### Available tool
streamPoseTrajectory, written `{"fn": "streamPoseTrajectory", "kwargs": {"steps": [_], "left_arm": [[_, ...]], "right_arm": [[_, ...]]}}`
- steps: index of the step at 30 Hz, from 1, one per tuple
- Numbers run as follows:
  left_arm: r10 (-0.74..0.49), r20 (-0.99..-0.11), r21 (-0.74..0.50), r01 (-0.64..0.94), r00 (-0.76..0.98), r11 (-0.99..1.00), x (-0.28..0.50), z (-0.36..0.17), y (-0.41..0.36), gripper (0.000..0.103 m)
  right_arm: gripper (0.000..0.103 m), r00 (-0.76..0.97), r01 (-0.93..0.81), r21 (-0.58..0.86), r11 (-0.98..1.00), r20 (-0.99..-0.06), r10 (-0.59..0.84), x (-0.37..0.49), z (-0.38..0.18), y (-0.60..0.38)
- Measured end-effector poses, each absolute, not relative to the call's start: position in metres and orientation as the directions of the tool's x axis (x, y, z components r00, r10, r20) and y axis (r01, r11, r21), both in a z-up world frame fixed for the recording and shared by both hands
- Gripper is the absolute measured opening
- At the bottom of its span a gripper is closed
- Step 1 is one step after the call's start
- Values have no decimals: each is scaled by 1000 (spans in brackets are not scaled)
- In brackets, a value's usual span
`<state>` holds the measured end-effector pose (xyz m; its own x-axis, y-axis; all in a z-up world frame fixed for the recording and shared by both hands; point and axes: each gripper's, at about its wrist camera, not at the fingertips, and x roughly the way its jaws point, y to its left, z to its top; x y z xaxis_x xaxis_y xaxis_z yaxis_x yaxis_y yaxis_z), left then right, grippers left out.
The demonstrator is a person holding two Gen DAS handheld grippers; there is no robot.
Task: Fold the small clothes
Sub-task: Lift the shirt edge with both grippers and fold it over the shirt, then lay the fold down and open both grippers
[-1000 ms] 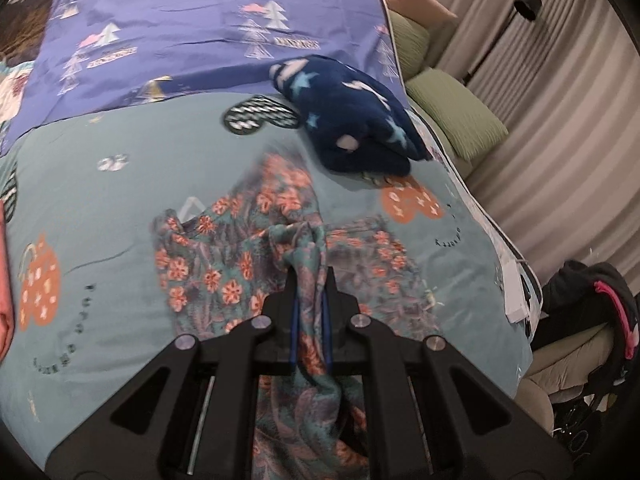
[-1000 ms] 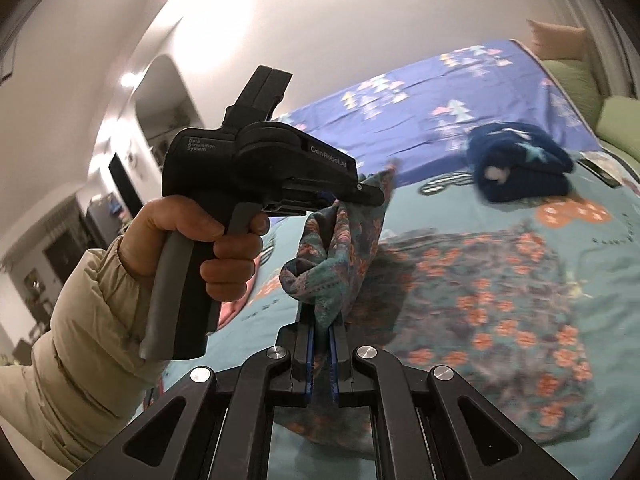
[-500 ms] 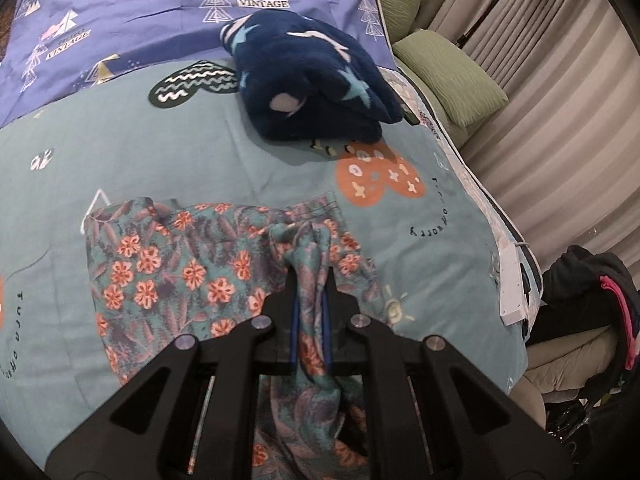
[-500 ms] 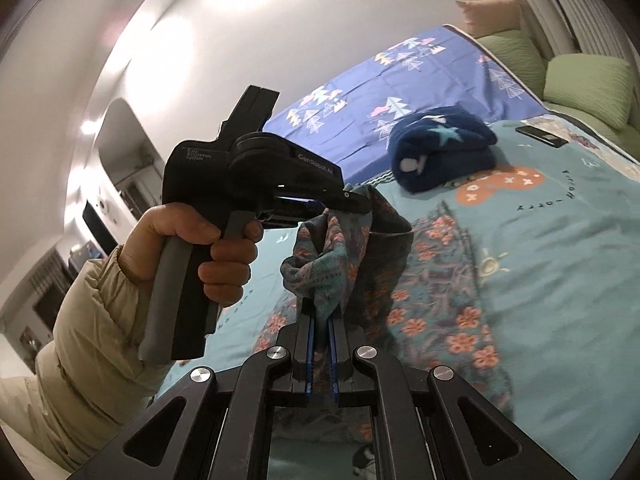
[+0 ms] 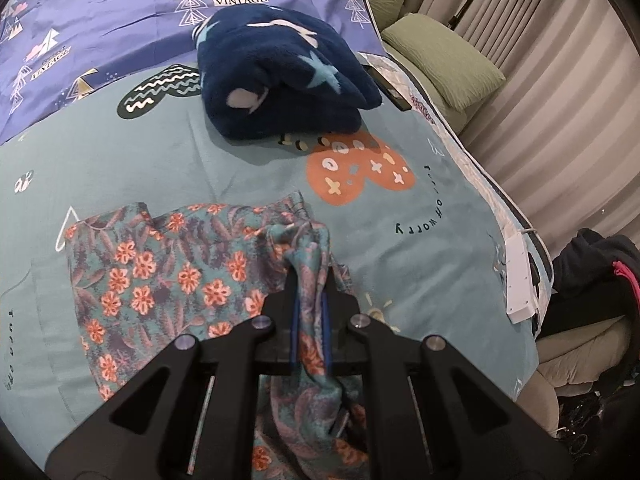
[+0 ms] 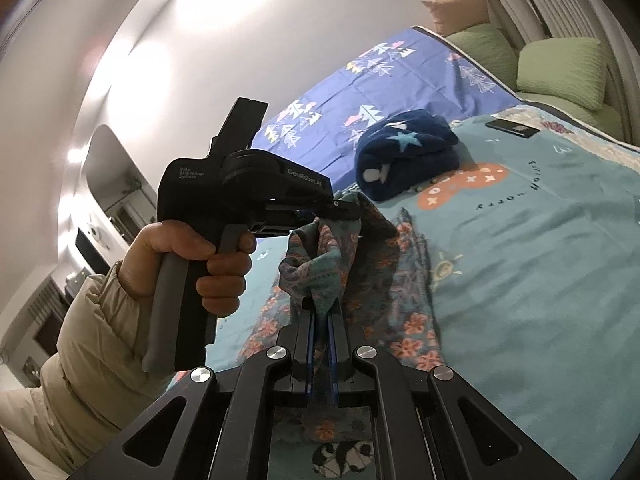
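1. Bedroom setting: a teal bedspread [image 5: 168, 160] with orange heart prints covers the bed, a purple sheet [image 5: 120, 12] with tree prints lies at the far end, and pleated curtains [image 5: 560, 92] hang along the right.
2. Floral garment [image 5: 160, 280] front and centre, partly flat on the teal bedspread, with one bunched edge lifted off it.
3. Left gripper [image 5: 310, 280] is clamped tight on that raised fold, cloth squeezed between the blue pads.
4. Right gripper [image 6: 321, 316] is pinching the same garment [image 6: 320, 264] too, fabric rising out from between its fingers.
5. From the right wrist view, the person's left hand [image 6: 192, 264] wraps the other tool's handle, just left of the lifted cloth.
6. Beyond the garment, well apart from it, sits a folded navy fleece [image 5: 280, 76] with stars.
7. Green cushions [image 5: 444, 64] line the bed's right side; a dark phone [image 6: 512, 128] lies near them.
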<state>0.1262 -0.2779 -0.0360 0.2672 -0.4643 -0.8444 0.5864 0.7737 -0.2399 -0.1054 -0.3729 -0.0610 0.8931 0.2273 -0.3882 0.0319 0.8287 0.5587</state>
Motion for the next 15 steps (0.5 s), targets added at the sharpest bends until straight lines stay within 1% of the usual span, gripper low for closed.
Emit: {"fn": "streamPoseTrajectory", "kwargs": {"steps": [7, 11, 15], "left_arm": [[-466, -846, -227, 616, 260, 755, 115, -36, -294, 10], [-442, -866, -202, 644, 235, 738, 105, -53, -308, 10], [-408, -878, -145, 669, 253, 728, 95, -69, -320, 13]], "right_arm": [[4, 898, 47, 576, 816, -383, 219, -112, -63, -383], [4, 885, 65, 583, 810, -410, 223, -119, -70, -384], [4, 864, 99, 585, 805, -452, 223, -124, -84, -385]]}}
